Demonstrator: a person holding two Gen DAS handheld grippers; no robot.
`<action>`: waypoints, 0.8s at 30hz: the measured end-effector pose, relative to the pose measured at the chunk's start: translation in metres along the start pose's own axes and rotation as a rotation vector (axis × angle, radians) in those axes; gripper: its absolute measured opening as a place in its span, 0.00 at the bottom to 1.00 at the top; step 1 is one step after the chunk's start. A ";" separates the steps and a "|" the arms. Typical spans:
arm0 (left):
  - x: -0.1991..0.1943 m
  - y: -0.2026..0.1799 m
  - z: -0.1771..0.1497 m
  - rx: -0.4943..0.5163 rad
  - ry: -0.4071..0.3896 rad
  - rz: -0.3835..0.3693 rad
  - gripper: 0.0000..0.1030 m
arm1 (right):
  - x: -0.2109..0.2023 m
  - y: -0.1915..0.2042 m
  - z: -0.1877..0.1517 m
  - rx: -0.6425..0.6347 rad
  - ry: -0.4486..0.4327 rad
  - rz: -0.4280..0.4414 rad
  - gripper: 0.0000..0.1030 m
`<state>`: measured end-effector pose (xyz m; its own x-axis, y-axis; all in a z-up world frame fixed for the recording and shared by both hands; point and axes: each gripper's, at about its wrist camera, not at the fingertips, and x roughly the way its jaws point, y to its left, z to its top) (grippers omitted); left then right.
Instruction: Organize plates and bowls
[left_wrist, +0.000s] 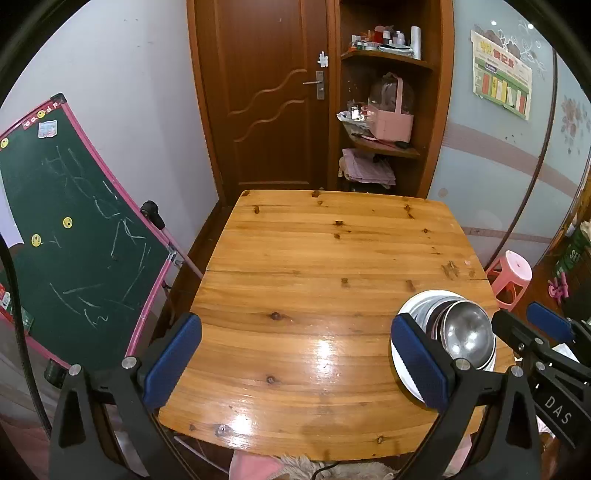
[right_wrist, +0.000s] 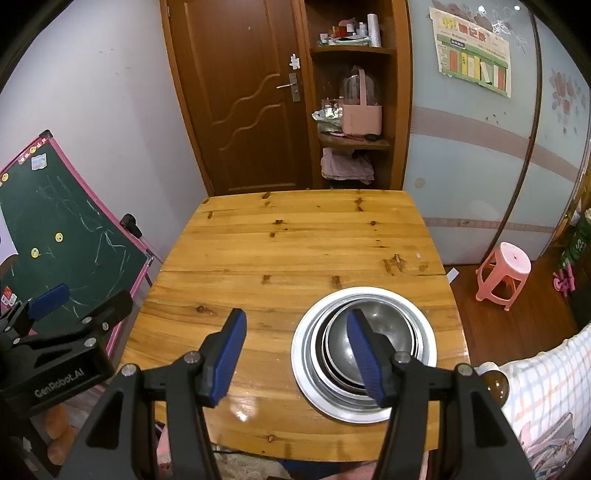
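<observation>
On the glossy wooden table (right_wrist: 258, 240), nested round steel bowls (right_wrist: 373, 343) sit in a white plate (right_wrist: 306, 369); both grippers, left (left_wrist: 295, 365) and right (right_wrist: 295, 354), hover with fingers spread, pinching nothing.

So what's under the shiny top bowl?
The shiny top bowl sits nested in more metal bowls, all resting on a white plate on the wooden table. How many bowls are stacked cannot be told; only their rims show.

Both cameras sit close above the near edge of the surface (left_wrist: 295, 258), side by side, looking down and toward the door (right_wrist: 240, 92). Both see the stacked dishes (right_wrist: 364, 347).
</observation>
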<state>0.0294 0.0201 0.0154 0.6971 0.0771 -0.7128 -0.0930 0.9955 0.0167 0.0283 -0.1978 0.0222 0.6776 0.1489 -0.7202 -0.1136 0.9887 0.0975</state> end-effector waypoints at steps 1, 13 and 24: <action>0.000 0.000 0.000 0.000 0.001 -0.001 0.99 | -0.001 -0.001 0.000 0.001 -0.001 -0.001 0.55; 0.003 0.000 0.001 0.001 0.010 -0.008 0.99 | 0.001 0.000 0.001 -0.003 0.002 -0.002 0.55; 0.007 -0.001 0.003 0.001 0.027 -0.011 0.99 | 0.006 -0.003 0.000 0.000 0.017 0.004 0.55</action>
<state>0.0363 0.0195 0.0129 0.6788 0.0646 -0.7315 -0.0843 0.9964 0.0097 0.0325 -0.1995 0.0180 0.6651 0.1524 -0.7311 -0.1165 0.9881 0.1000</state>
